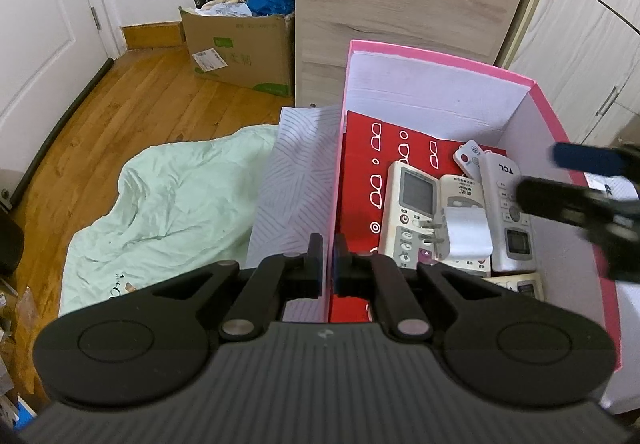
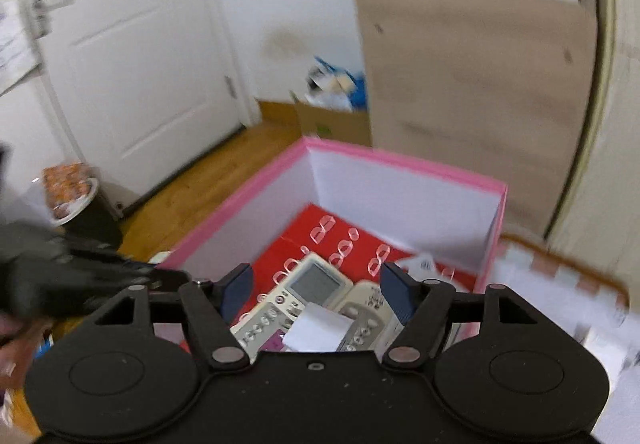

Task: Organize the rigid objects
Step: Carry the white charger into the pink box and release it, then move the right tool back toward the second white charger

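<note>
A pink box [image 1: 440, 56] with white inner walls holds a red card printed with glasses [image 1: 360, 180] on its floor. On the card lie several white remotes, among them one with a grey screen [image 1: 412, 212] and a TCL one [image 1: 508, 220]. A white plug adapter [image 1: 466, 232] rests on top of them. My left gripper [image 1: 331, 260] is shut on the box's left wall. My right gripper [image 2: 316, 290] hovers open over the remotes [image 2: 316, 284] and the adapter [image 2: 316, 328], with nothing between its fingers. In the left wrist view the right gripper [image 1: 536, 175] is blurred above the box's right side.
A patterned white sheet [image 1: 296, 172] leans outside the box's left wall. Mint-green bedding [image 1: 168, 196] lies on the wooden floor. A filled cardboard box [image 1: 240, 52] stands by a wood-grain panel [image 1: 400, 4]. White door [image 1: 40, 24] on the left. A checked item [image 2: 560, 284] sits right of the box.
</note>
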